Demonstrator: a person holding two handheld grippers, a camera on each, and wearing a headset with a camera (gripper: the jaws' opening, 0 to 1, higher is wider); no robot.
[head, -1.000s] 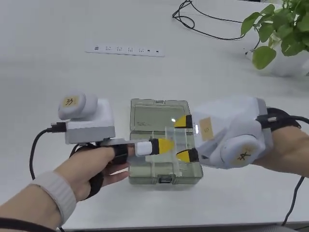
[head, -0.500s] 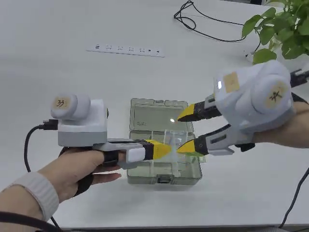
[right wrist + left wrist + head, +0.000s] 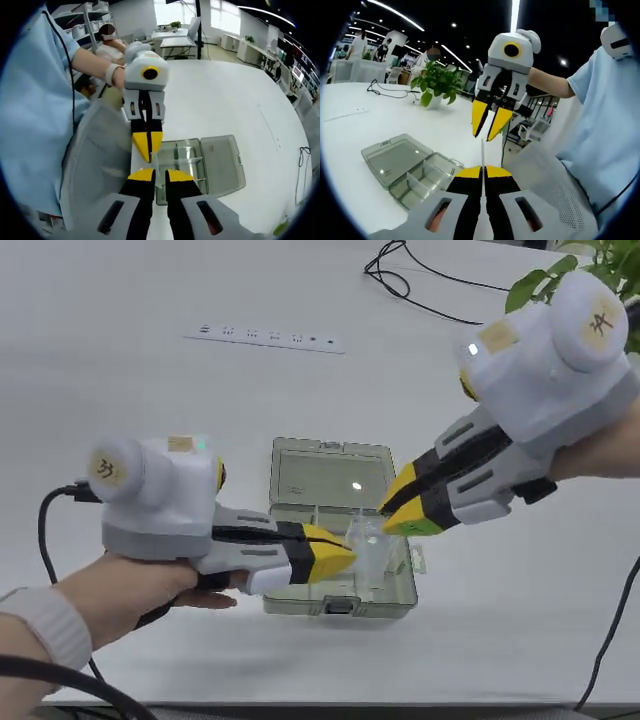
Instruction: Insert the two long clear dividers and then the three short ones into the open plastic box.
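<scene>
The open clear plastic box (image 3: 300, 480) lies on the white table, lid flat behind it, with dividers standing in its tray. My left gripper (image 3: 340, 555) hovers over the tray's front, shut on a small clear divider (image 3: 369, 548) that sticks out past its yellow tips. In the left gripper view that divider (image 3: 482, 155) shows edge-on between the shut jaws (image 3: 482, 172), with the box (image 3: 395, 160) down at the left. My right gripper (image 3: 398, 510) hangs above the box's right side, jaws a little apart and holding nothing. In the right gripper view its tips (image 3: 160, 175) stand apart above the box (image 3: 225, 160).
A white power strip (image 3: 265, 338) lies at the back of the table. A black cable (image 3: 420, 290) and a green potted plant (image 3: 560, 280) are at the back right. Bare table surrounds the box.
My right gripper has risen up and to the right, away from the tray, its jaws narrowing. My left gripper has tilted and lifted slightly, still holding the divider over the box.
</scene>
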